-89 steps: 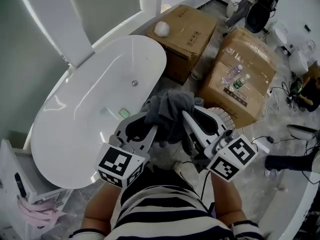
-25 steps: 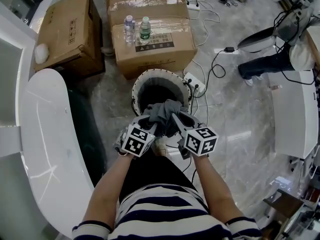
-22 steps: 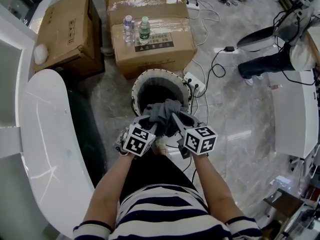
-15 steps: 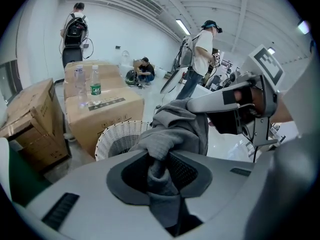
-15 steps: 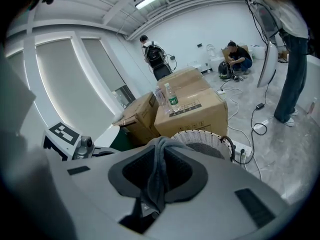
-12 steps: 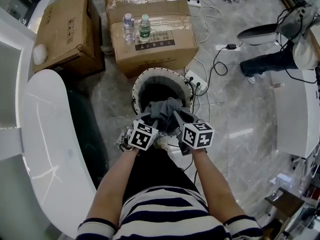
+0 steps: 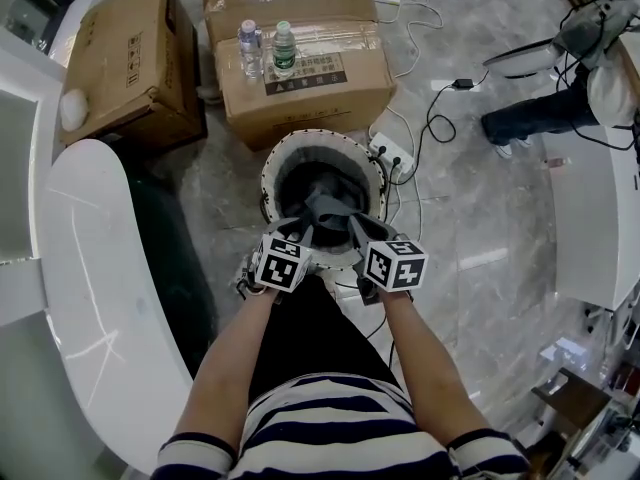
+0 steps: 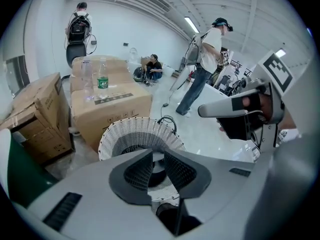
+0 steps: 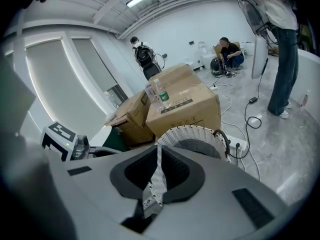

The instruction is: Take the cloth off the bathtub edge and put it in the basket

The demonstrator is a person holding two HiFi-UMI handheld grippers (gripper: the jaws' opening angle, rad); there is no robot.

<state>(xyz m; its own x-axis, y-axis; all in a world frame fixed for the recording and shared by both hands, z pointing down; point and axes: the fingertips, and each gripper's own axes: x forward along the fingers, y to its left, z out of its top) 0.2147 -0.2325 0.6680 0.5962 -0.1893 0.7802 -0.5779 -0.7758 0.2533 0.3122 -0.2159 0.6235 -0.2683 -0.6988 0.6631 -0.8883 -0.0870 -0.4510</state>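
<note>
The grey cloth (image 7: 325,208) lies bunched inside the white wicker basket (image 7: 272,183), down between my two grippers. My left gripper (image 7: 300,228) hangs over the near rim. Its jaws have just been closing a little, and a narrow gap with nothing in it remains. My right gripper (image 7: 355,230) sits beside it. Its jaws have just been closing to a thin slit, through which only wicker shows. In the left gripper view, the left gripper (image 8: 157,156) looks into the basket (image 8: 115,134). In the right gripper view, the right gripper (image 9: 157,159) faces the basket (image 9: 190,131).
Two cardboard boxes (image 7: 300,68) (image 7: 120,58) stand behind the basket, one carrying two water bottles (image 7: 250,43). The white bathtub (image 7: 90,298) runs along the left. A power strip and cables (image 7: 390,158) lie right of the basket. A person's legs (image 7: 540,113) are at far right.
Both grippers have sunk toward the basket. The cloth, bunched high between the tips before, now sits lower inside the basket.
</note>
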